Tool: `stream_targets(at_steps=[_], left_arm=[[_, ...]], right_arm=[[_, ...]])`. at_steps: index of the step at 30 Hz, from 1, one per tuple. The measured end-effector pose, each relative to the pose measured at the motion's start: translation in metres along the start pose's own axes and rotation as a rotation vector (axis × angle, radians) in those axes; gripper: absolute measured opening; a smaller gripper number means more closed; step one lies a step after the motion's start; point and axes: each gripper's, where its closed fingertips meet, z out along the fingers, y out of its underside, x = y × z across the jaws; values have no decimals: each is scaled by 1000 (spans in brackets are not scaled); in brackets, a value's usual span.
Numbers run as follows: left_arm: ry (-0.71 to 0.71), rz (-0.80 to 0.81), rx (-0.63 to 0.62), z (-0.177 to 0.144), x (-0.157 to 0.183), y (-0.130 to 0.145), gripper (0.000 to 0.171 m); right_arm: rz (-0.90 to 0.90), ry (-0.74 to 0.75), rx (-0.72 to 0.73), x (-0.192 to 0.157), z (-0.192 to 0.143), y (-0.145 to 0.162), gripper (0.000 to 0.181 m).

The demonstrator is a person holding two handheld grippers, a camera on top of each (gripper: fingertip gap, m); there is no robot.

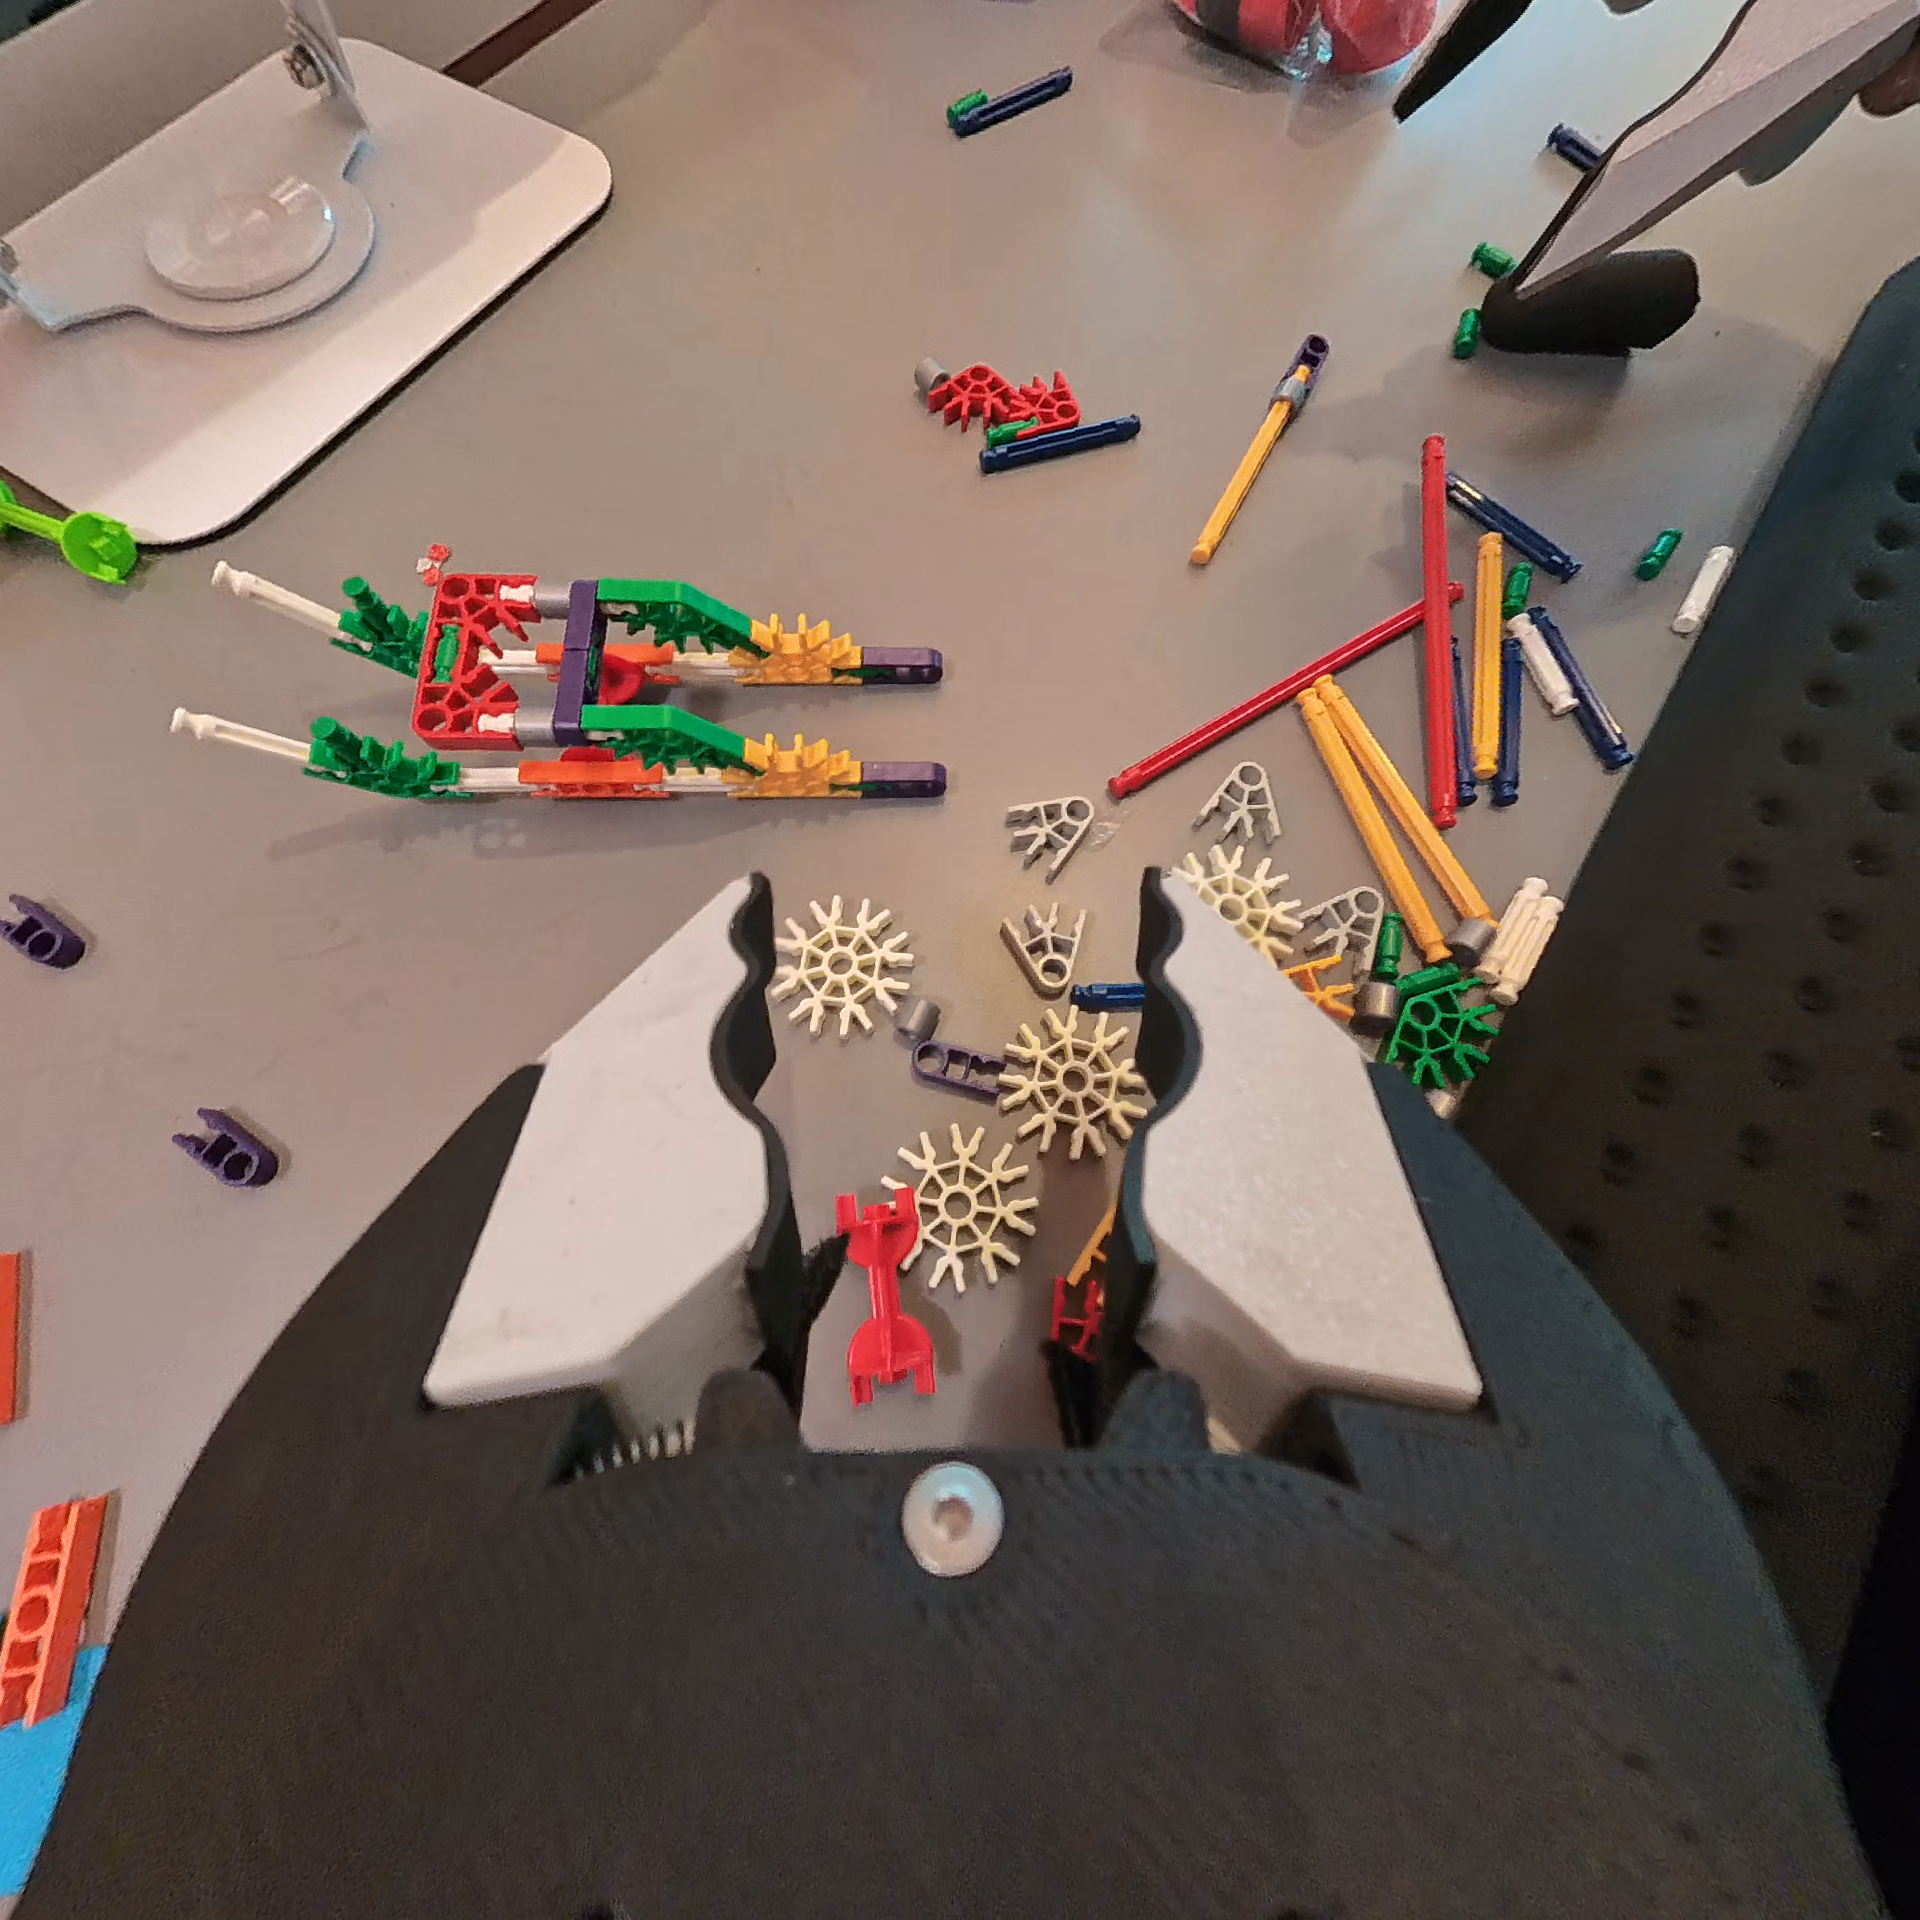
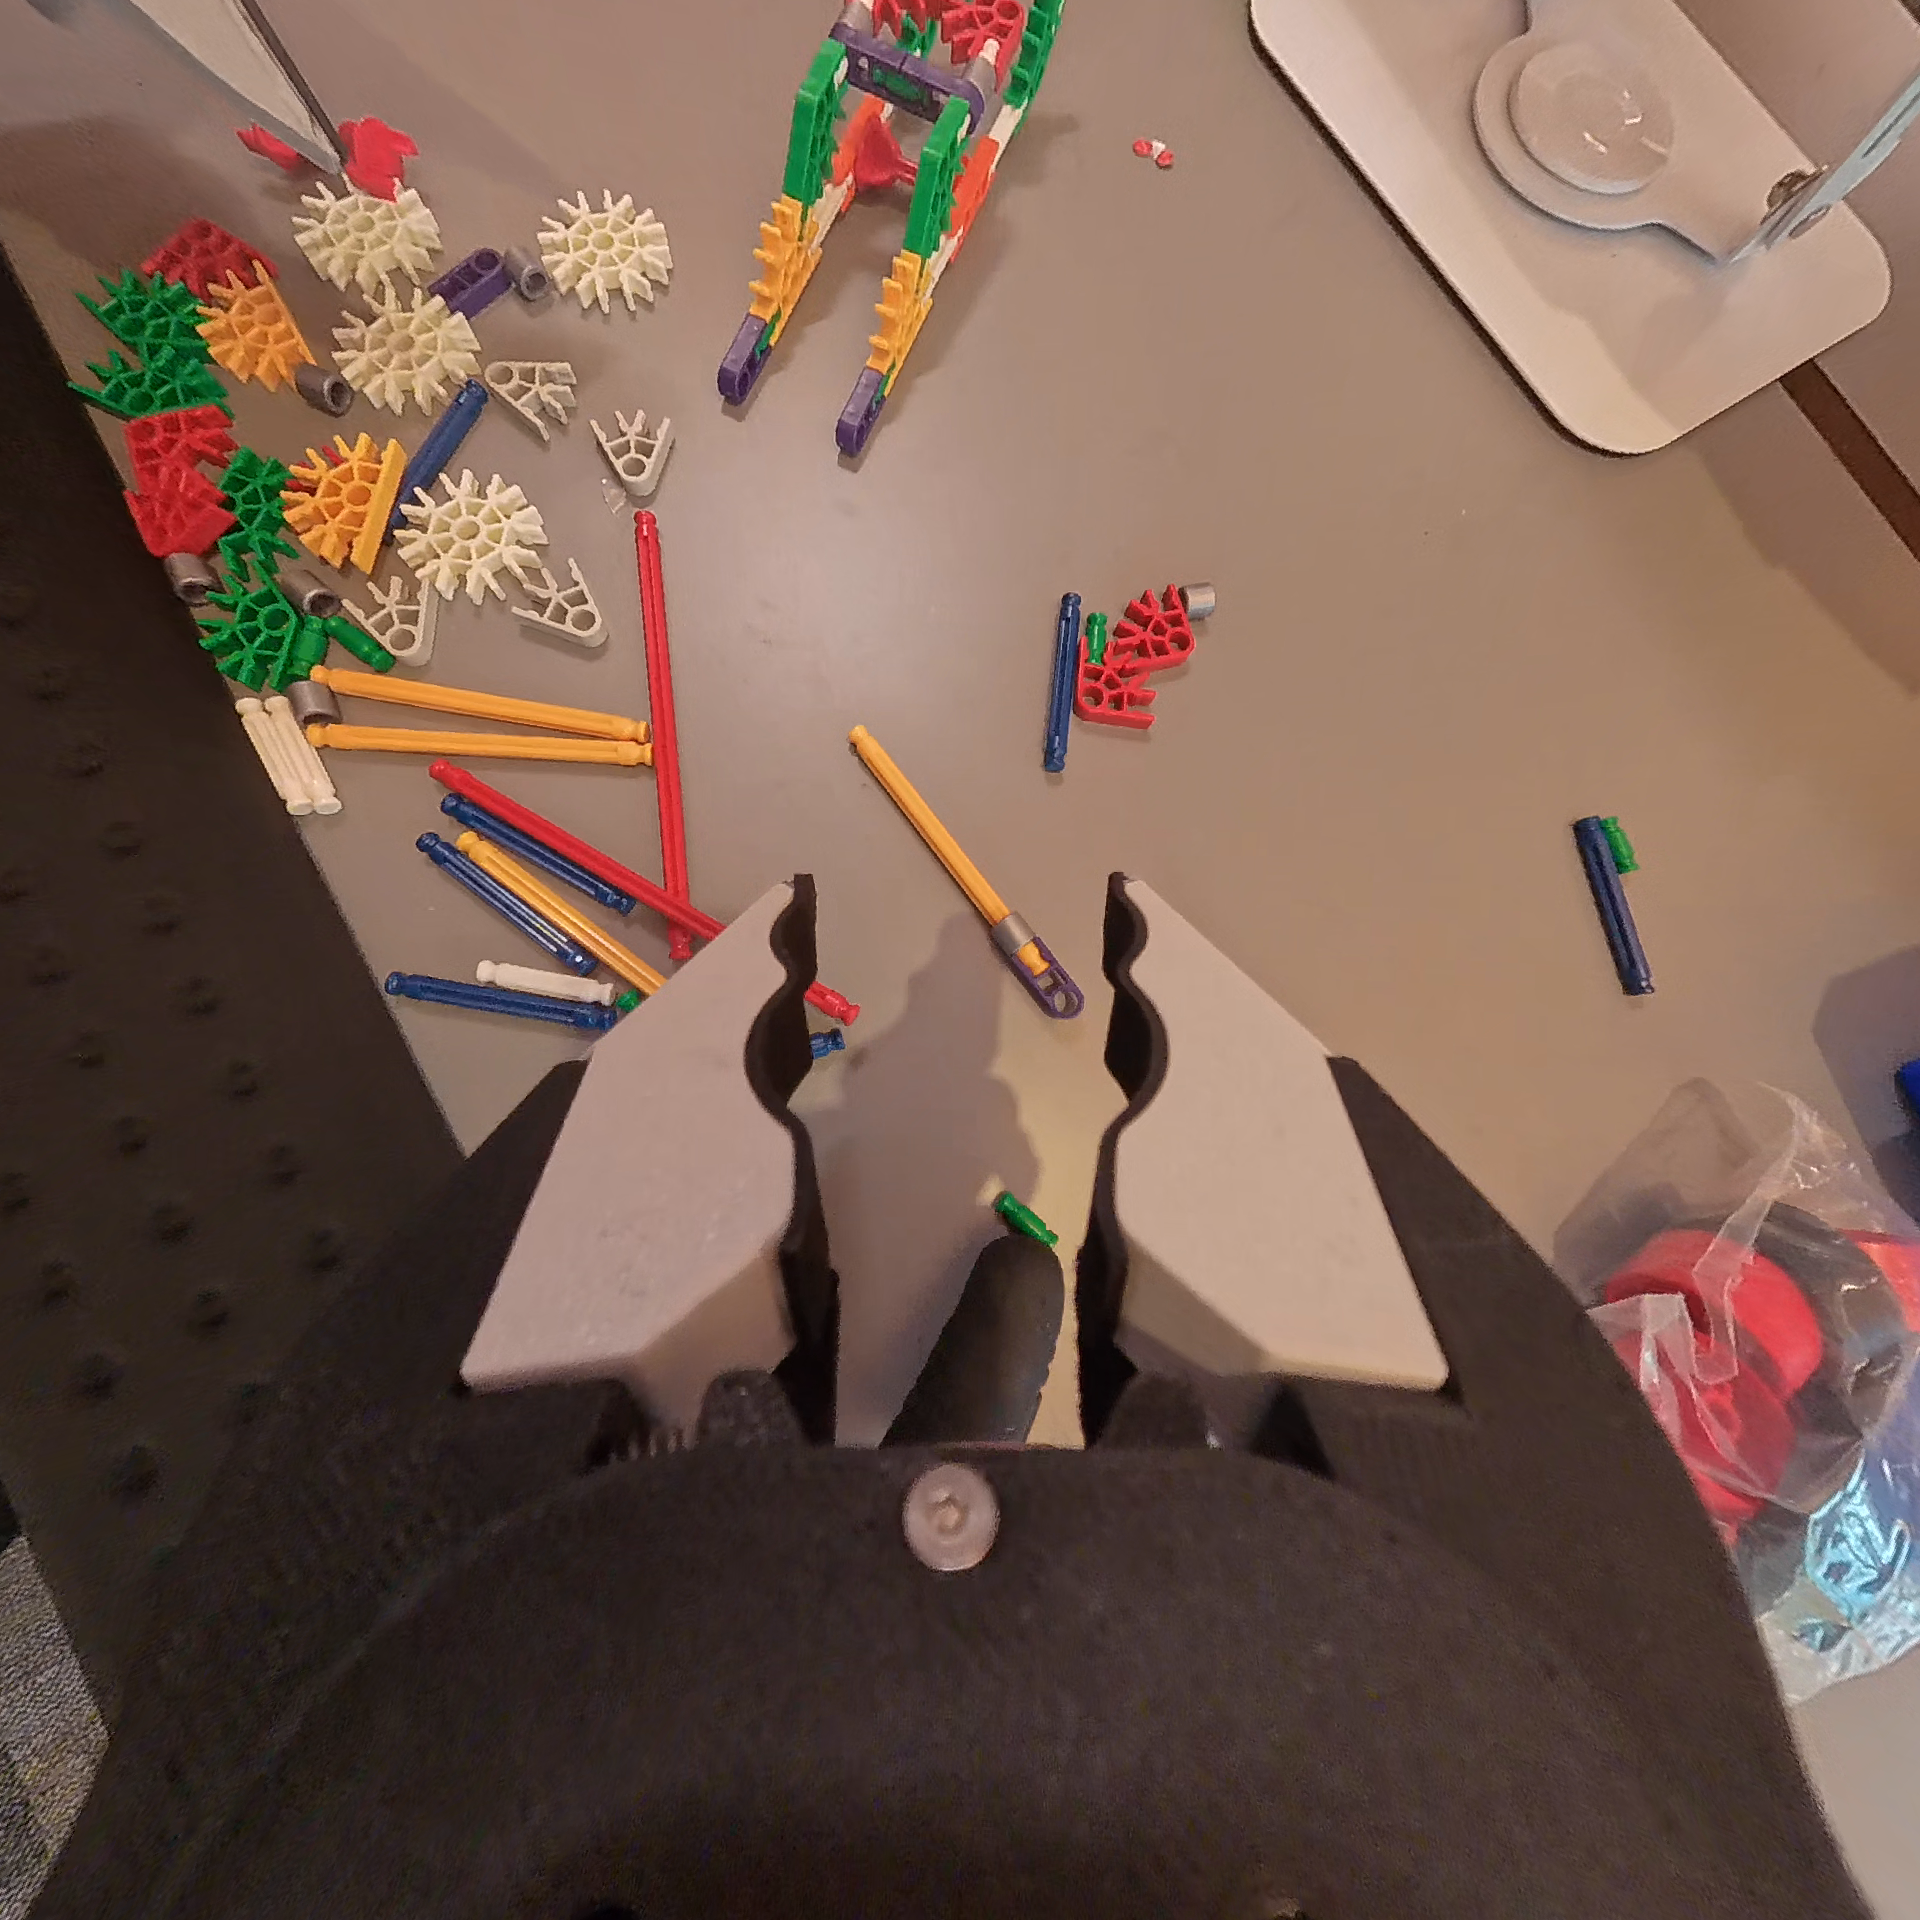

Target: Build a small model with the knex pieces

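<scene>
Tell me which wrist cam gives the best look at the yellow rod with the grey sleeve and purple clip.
Right wrist view: the yellow rod lies close, its purple clip end just ahead of the open right gripper, all unblocked. The left wrist view shows the same rod whole but smaller and farther off, beyond the open left gripper.

Right gripper (image 2: 961, 894) gapes, empty, above yellow rod (image 2: 935, 831); grey table (image 2: 1351, 727).
</scene>
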Motion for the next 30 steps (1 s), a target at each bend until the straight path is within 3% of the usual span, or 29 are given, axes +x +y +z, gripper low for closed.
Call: stream_targets(at_steps=[15,24,26,30], left_arm=[[-24,-45,-24,12,-2,2,68],[-53,-150,-74,44,-14,4,89],[-59,-172,-69,49,-15,2,85],[-38,-159,-75,55,-10,1,64]], right_arm=[[5,-7,-19,19,8,15,50],[3,-55,-67,24,27,32,51],[0,-68,-78,23,30,35,49],[1,-93,-99,24,35,43,45]])
